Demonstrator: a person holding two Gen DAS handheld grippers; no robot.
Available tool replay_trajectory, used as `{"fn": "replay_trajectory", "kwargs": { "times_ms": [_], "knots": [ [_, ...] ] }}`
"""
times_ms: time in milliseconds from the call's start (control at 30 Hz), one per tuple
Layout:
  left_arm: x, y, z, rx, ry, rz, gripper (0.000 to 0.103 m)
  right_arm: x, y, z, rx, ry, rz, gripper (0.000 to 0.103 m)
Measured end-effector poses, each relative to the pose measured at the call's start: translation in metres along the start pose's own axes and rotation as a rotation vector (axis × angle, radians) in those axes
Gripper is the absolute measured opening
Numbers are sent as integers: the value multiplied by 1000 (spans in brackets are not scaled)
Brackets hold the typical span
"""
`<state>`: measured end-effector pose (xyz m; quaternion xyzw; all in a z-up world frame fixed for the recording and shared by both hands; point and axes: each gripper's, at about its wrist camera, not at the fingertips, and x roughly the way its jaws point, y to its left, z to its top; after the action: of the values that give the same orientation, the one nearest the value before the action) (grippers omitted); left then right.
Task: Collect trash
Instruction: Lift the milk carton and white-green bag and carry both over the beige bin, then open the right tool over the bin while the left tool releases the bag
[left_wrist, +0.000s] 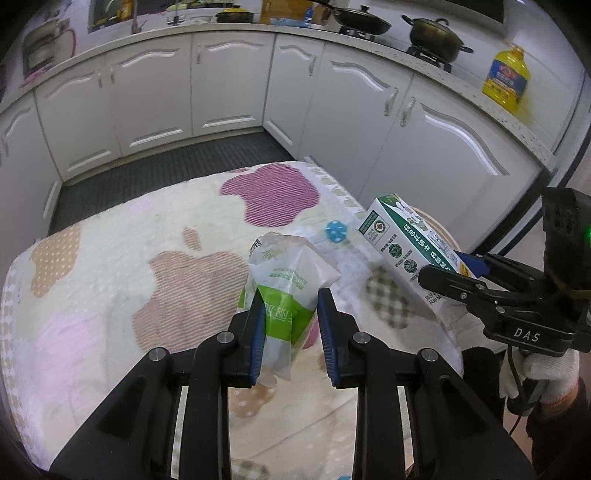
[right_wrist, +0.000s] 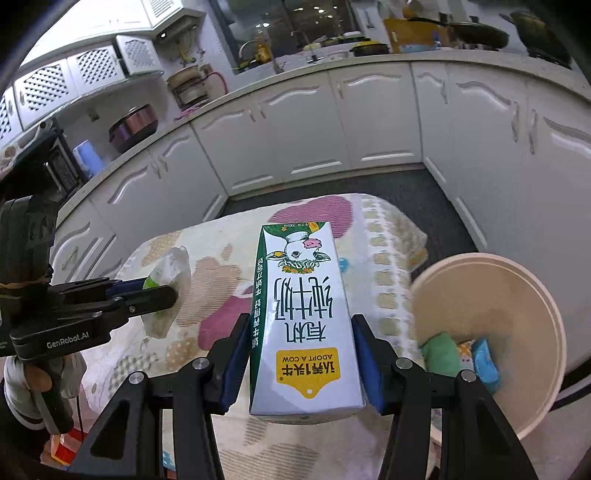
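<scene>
A patterned cloth (left_wrist: 177, 236) with apple shapes covers the table. Behind it, white cabinet doors (left_wrist: 155, 88) run under an L-shaped countertop (left_wrist: 476, 99). On the countertop's right stretch stand 1 dark pot (left_wrist: 436, 35) and 1 black pan (left_wrist: 360, 22) on burners, with a yellow oil bottle (left_wrist: 506, 79) nearer its right end. A dark floor mat (left_wrist: 166, 173) lies below.

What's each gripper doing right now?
Left gripper: shut on the plastic wrapper.
Right gripper: shut on the milk carton.
</scene>
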<state>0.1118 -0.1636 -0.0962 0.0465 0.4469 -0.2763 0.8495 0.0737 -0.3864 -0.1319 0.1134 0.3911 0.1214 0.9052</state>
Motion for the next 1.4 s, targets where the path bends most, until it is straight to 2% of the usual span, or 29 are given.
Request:
{"fn": "replay_trajectory", "kwargs": {
  "times_ms": [233, 700, 1400],
  "knots": [
    [12, -27, 9, 36, 5, -27, 24, -16, -23, -5, 45, -21, -29, 51],
    [42, -77, 30, 36, 37, -147, 24, -50, -96, -19, 185, -55, -119, 51],
    [109, -144, 51, 78, 109, -191, 24, -35, -166, -43, 350, -22, -183, 51]
  ]
}}
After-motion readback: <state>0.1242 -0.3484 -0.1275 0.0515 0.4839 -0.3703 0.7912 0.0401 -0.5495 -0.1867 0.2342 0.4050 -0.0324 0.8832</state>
